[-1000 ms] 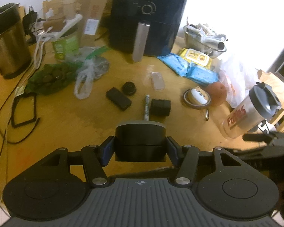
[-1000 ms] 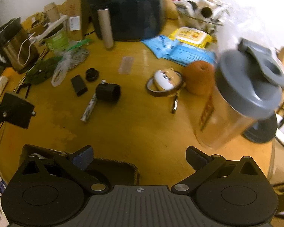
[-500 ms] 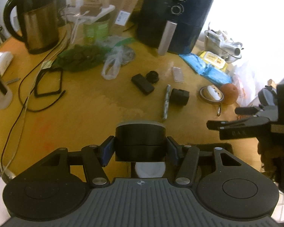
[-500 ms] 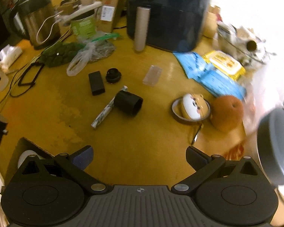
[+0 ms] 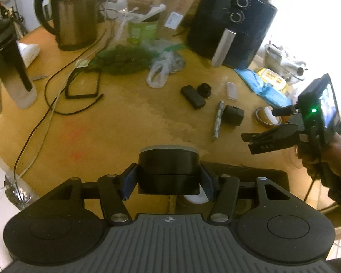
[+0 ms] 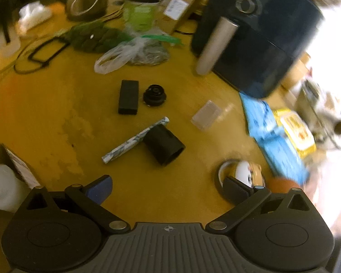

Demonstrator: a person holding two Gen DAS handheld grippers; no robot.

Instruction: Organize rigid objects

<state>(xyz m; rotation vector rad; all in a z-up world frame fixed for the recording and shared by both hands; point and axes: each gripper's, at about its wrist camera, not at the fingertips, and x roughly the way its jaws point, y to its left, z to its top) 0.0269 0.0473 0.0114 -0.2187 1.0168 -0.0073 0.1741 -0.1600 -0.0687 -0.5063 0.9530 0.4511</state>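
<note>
- Black round puck [image 5: 168,171] sits clamped between the pads of the left hand-held gripper [image 5: 168,177], held above the near desk [image 5: 125,132] edge, over a dark tray [image 5: 261,177]
- Right hand-held gripper [image 6: 167,187] has its jaws wide with nothing between them, above the black cylinder [image 6: 163,145] and patterned pen [image 6: 135,141]
- Judgement: lower the puck level into the tray beside the white item [image 5: 194,199] before releasing, so it does not roll
- Keep the right one clear of the tape ring [image 6: 238,173]

Kettle [image 5: 76,16], air fryer [image 5: 234,20], green can [image 5: 142,30], perhaps wipes [image 5: 264,84], on table [image 5: 91,141].
</note>
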